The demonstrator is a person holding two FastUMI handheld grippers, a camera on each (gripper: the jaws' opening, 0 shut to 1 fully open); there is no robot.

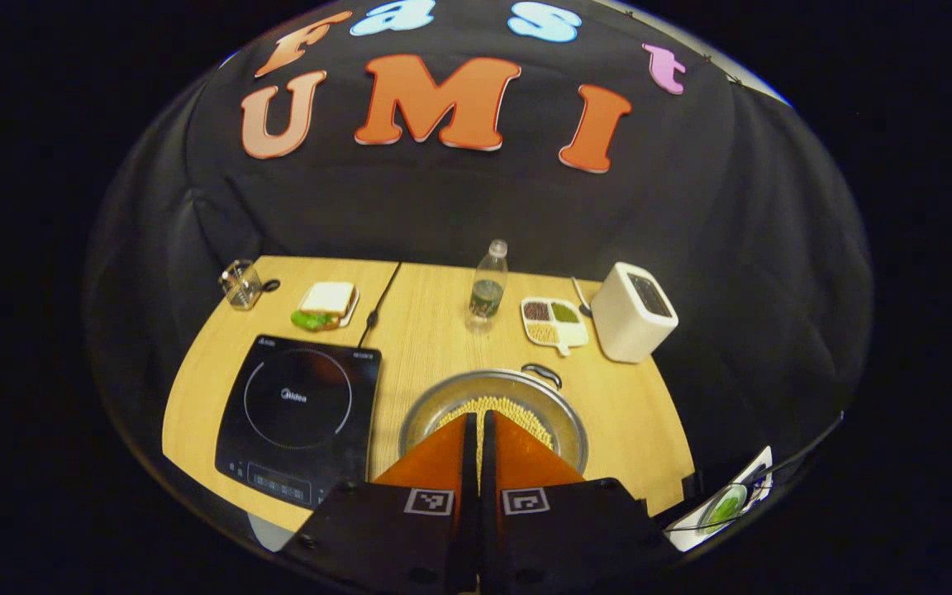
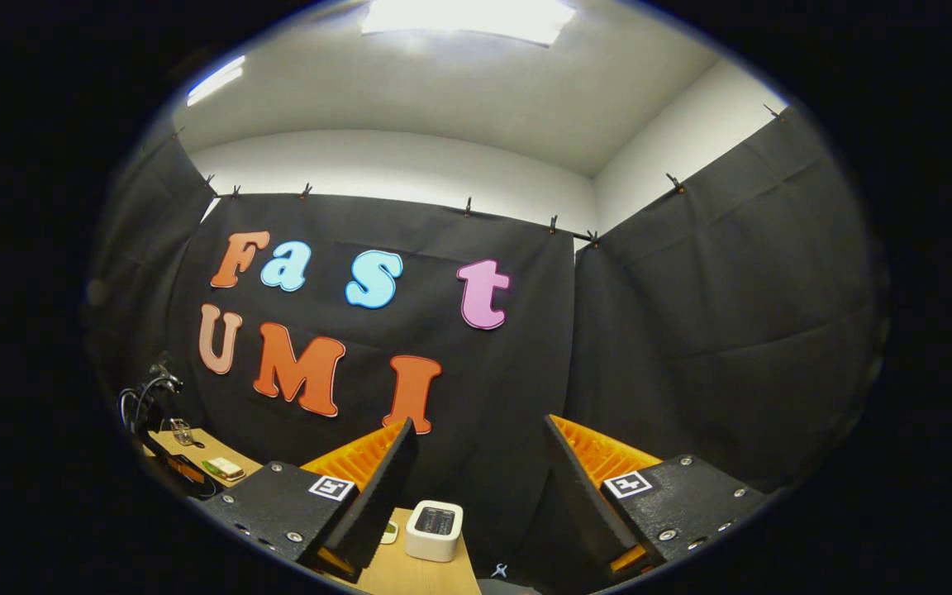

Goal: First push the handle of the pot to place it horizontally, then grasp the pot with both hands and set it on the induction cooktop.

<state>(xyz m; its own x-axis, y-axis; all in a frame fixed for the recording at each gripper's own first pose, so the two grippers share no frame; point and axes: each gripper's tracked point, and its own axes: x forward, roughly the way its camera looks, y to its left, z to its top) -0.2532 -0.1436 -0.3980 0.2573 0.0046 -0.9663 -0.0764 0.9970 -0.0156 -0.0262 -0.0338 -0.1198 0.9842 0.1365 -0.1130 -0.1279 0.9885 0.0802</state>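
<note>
Steel pot (image 1: 494,413) of yellow grains is sitting on the wooden table (image 1: 430,330), just right of the black induction cooktop (image 1: 298,413), its handle (image 1: 542,374) at the far rim; the left gripper (image 1: 478,430) is hovering closed and empty above it; the right gripper (image 2: 476,471) is gaping wide, holding nothing, facing the toaster (image 2: 435,530).

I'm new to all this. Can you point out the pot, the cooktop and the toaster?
pot (image 1: 435,406): left gripper view, bare left inner wall.
induction cooktop (image 1: 298,398): left gripper view, middle of its glass top.
toaster (image 1: 625,324): left gripper view, its white front face.
</note>
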